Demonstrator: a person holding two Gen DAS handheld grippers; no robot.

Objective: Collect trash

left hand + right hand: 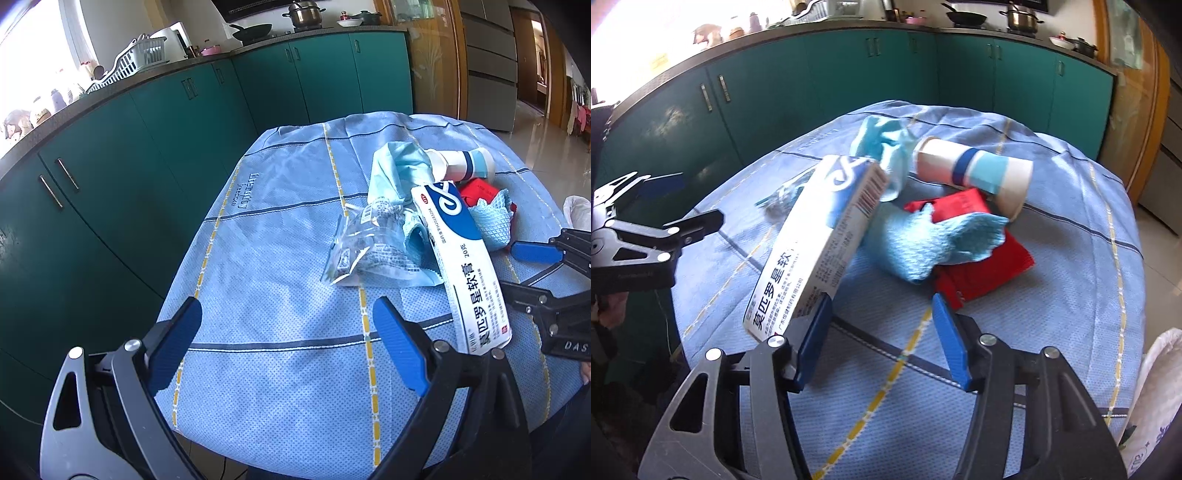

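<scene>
The right gripper point(882, 343) stood nearest, its two blue pads spread apart with only bare tablecloth point(1071, 295) between them. A white and blue cardboard box point(820, 236) leaned up and away from the tip of its left-hand finger. It touched the outer edge of that pad but was not pinched. Whether the box was balanced there or tipping could not be told.

The box looked light, stiff and hollow, with smooth printed faces that could slide on the pads. A grip across its narrow sides near the middle seemed safest, firm enough to hold but not to crush it.

Ahead of the jaws lay the rest of the trash, heaped together. A soft blue mesh cloth point(934, 240) was draped over a flat red packet point(982, 266). Beyond them a paper cup point(975, 170) lay on its side, thin-walled and easy to dent, best taken at the rim. A limp pale blue glove point(886, 144) lay just to the left of the cup, and could be bunched anywhere.

The left gripper point(288, 343) hung off to the left, its jaws spread wide and empty. A crinkly clear wrapper point(354, 251) lay ahead of it and to the right, likely slippery and nearly weightless.

A white bag point(1156, 369) showed at the far right of the right gripper, probably where the trash was meant to go.
</scene>
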